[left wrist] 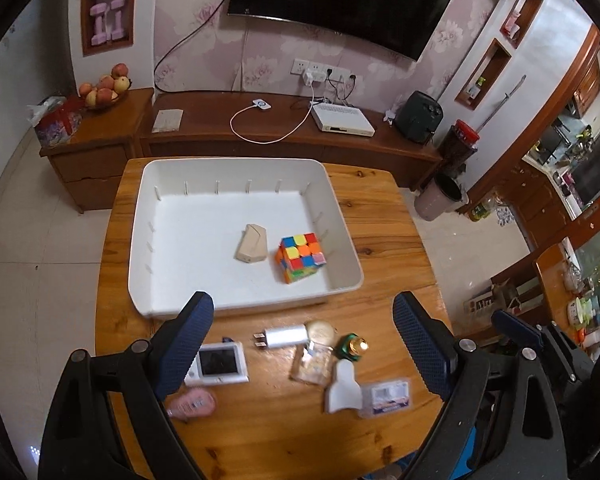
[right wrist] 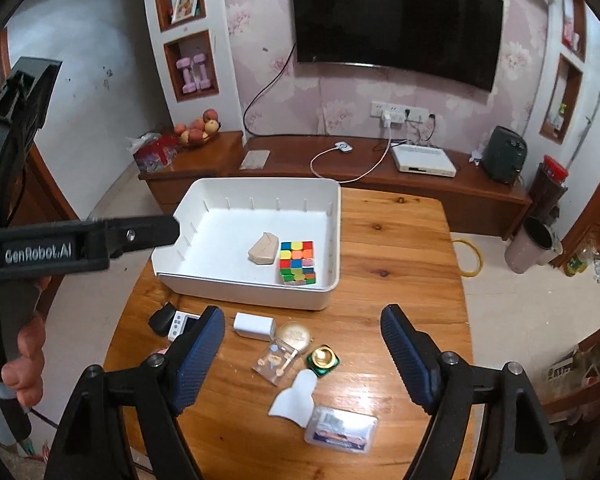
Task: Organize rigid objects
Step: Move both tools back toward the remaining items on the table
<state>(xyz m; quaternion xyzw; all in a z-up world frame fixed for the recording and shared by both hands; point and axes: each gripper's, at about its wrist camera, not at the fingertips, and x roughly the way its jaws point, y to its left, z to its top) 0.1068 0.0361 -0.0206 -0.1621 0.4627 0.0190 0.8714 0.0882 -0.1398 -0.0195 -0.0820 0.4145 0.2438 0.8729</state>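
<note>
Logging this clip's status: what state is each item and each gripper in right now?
Left gripper: open, empty.
Right gripper: open, empty.
White bin: upright, holds two things.
Puzzle cube: in bin, scrambled.
Beige block: in bin.
White charger: on table, unplugged.
Small screen device: on table, screen dark.

You work over a wooden table (right wrist: 400,240) with a glossy, knotted top; the white tray (right wrist: 332,216) sits directly on its far half, towards the left; on the near half, just in front of the tray, lie a small white device with a dark screen (left wrist: 219,363), a white charger plug (right wrist: 254,326) beside it, a round gold disc (right wrist: 296,336) touching a clear plastic packet (right wrist: 278,362), a green-and-gold ring-shaped piece (right wrist: 323,359), a white flat cut-out shape (right wrist: 296,398), and a clear card case (right wrist: 342,428) nearest you; a pink labelled item (left wrist: 192,400) rests at the near left edge.
</note>
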